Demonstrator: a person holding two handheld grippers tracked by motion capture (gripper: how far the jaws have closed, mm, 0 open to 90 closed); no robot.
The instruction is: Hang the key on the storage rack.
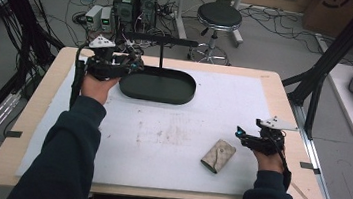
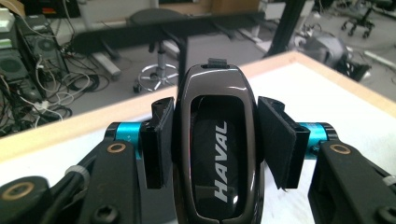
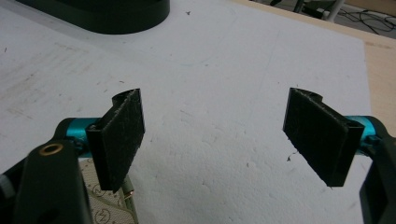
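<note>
A glossy dark car key fob (image 2: 217, 154) marked HAVAL stands upright between the pads of my left gripper (image 2: 215, 107), which is shut on its sides. In the high view the left gripper (image 1: 134, 65) is raised at the left end of a black oval stand base (image 1: 165, 90). From that base rise a thin post and a horizontal bar (image 1: 161, 39). My right gripper (image 1: 239, 133) hovers low at the right of the table with its jaws open and nothing between them (image 3: 215, 98). A beige patterned pouch (image 1: 218, 155) lies just left of it, and its corner (image 3: 109, 210) shows under the left jaw.
A white foam mat (image 1: 171, 129) covers the wooden table (image 1: 284, 107). Beyond the far edge stand a black stool (image 1: 219, 16), computer cases and loose cables. Black frame posts (image 1: 331, 51) rise at the right.
</note>
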